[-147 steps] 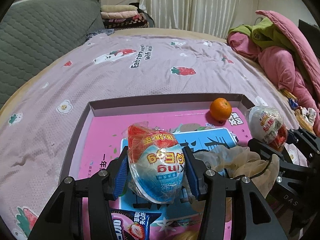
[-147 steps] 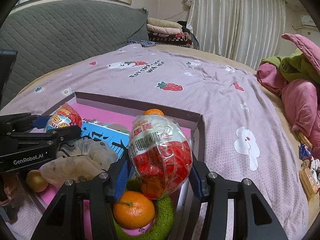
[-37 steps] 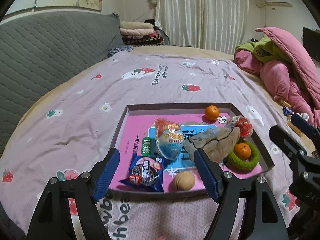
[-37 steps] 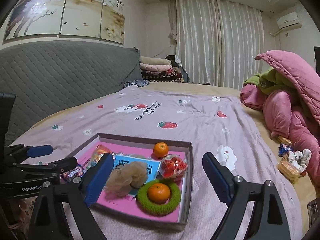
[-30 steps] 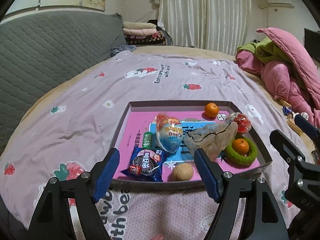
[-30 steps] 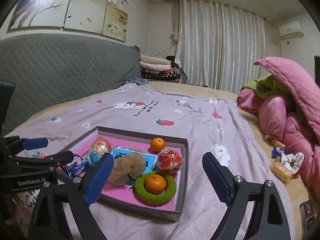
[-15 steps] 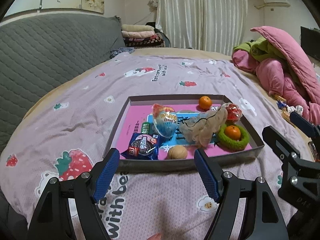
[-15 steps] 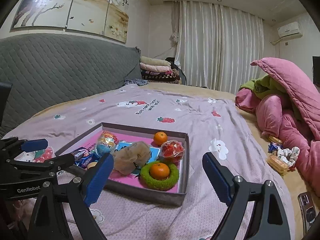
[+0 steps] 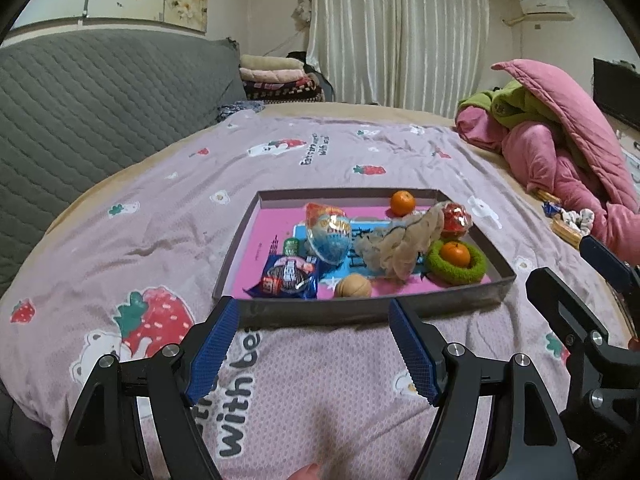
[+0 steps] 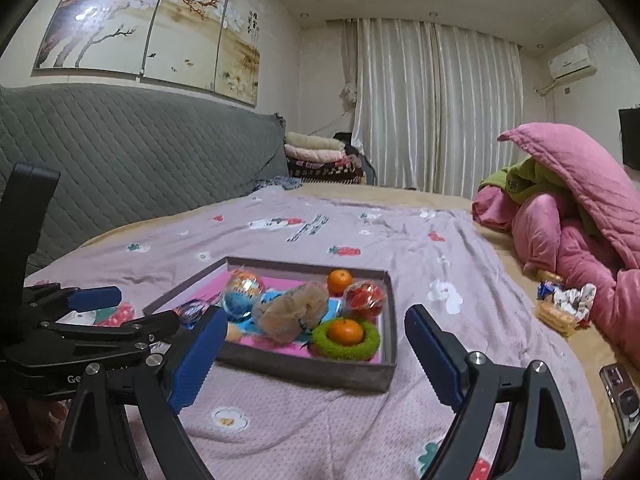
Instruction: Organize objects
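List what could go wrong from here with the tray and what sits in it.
1. The tray rests on a soft, wrinkled bedsheet; a nudge could tip it and roll the loose orange or walnut.
2. The beige mesh bag drapes over other items, so a grab there may snag or drag neighbours.
3. The orange in the green ring sits near the tray's wall; both the left gripper and right gripper are open and empty, and a careless reach could knock it.
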`<state>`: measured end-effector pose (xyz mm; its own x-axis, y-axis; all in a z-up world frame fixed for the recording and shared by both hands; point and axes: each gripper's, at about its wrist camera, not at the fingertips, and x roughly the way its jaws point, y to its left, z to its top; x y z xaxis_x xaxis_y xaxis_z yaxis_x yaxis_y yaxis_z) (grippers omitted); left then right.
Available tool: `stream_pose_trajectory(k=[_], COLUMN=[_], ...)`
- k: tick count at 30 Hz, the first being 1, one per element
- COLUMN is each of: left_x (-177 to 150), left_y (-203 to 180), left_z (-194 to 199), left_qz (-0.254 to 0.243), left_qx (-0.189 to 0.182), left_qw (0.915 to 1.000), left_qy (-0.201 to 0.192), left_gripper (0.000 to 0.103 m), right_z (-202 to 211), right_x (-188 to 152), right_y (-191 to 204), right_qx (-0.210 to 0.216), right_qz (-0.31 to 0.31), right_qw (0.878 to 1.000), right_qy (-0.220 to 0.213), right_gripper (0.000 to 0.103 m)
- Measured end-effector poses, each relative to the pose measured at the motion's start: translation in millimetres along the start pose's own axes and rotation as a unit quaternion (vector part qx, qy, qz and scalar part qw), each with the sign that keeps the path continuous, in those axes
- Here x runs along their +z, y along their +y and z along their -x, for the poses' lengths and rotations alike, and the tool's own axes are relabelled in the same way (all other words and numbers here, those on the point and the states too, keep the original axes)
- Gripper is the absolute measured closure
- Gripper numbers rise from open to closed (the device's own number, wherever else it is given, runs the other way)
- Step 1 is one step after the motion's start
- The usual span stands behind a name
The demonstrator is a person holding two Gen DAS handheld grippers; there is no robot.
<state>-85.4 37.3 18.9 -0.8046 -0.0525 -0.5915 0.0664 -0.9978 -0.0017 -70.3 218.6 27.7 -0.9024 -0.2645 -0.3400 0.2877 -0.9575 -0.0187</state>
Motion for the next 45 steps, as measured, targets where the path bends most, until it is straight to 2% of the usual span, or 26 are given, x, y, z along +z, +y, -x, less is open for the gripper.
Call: stream_pose_trajectory(k=[24, 45], left_x=[-23, -51], left_y=[12, 19], left_z=[15, -8], left_qz=[0.005, 0.0], left_qx=[-0.009, -0.001], left_qw=[0.9999, 0.9991], left_qy=[0.007, 0.043], left_gripper=[0.025, 0.025], right_z=[-1, -8], right_x=[-37, -59], right_y=[16, 39], right_qx=[-0.018, -0.015], right_qz=[0.008, 0.046], right_qw=[0.999, 0.996], right_qy=[0.037, 0.076], right_gripper=[0.013, 0.013])
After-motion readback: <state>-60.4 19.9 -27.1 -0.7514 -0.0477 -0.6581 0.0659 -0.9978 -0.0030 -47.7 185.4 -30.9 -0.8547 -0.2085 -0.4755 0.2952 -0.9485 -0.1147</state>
